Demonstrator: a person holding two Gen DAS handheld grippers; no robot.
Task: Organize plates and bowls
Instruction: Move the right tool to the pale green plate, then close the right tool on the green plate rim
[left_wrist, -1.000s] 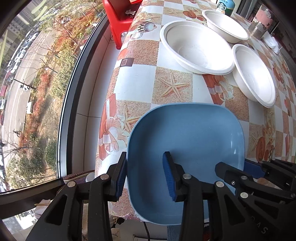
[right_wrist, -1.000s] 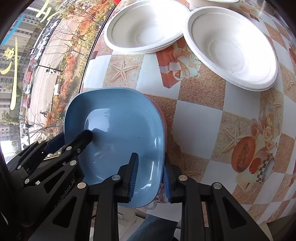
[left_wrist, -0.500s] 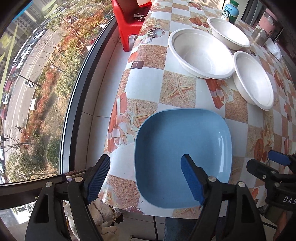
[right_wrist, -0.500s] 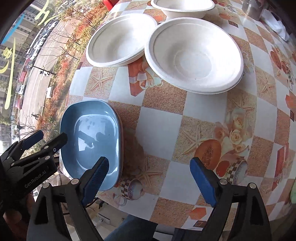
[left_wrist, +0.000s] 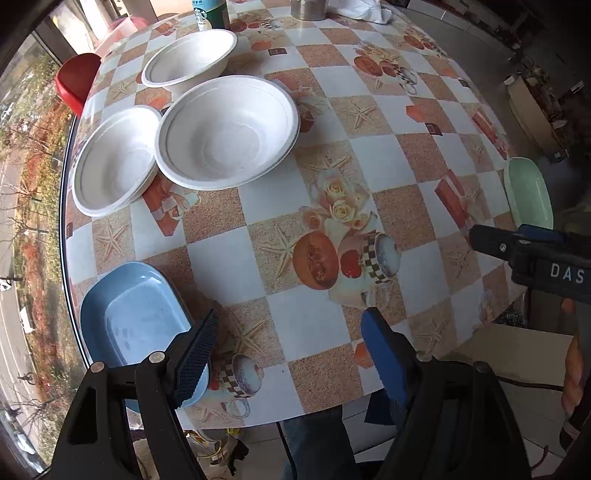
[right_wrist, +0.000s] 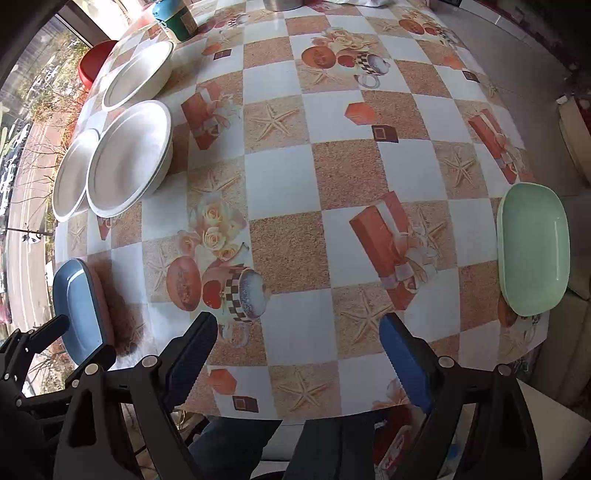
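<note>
Both tongs stand wide apart and hold nothing: the left gripper (left_wrist: 288, 354) hangs over bare tablecloth (left_wrist: 369, 155) beside the blue plate (left_wrist: 129, 325), the right gripper (right_wrist: 295, 354) between that plate and the green plate (right_wrist: 532, 247); both point straight down. Each plate lies flat, open side up, at the table's near edge, long axis running away from the person

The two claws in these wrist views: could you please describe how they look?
Both are black plastic linkage frames with silver rivets and ribbed blue pads. The left claw matches the right claw. White lettering, partly cut off, marks the right one's body, seen from the left wrist.
</note>
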